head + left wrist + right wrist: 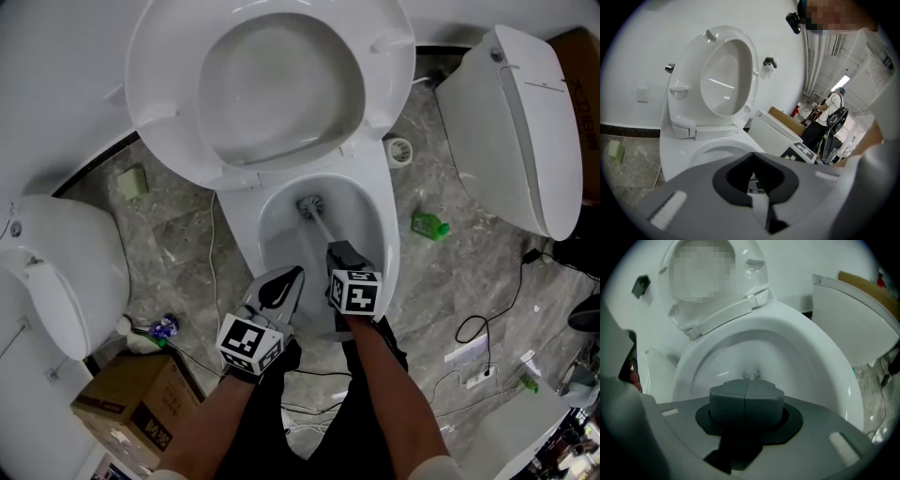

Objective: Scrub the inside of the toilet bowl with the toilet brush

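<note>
The white toilet bowl [375,202] stands open, its seat and lid [272,84] raised against the wall. A toilet brush is in the bowl, its bristled head [309,203] low on the back wall and its pale handle slanting up toward me. My right gripper [339,253] is shut on that handle above the bowl's front half. In the right gripper view its jaws [746,397] meet, with the brush head [751,375] just beyond them. My left gripper [286,278] hovers over the front left rim, shut and holding nothing, and is seen too in its own view [754,180].
Other white toilets lie at the left [56,272] and right [525,131]. On the marble floor are a green bottle [429,225], a green sponge [131,181], a cardboard box [131,398] and cables [487,328]. A person [832,117] stands far off.
</note>
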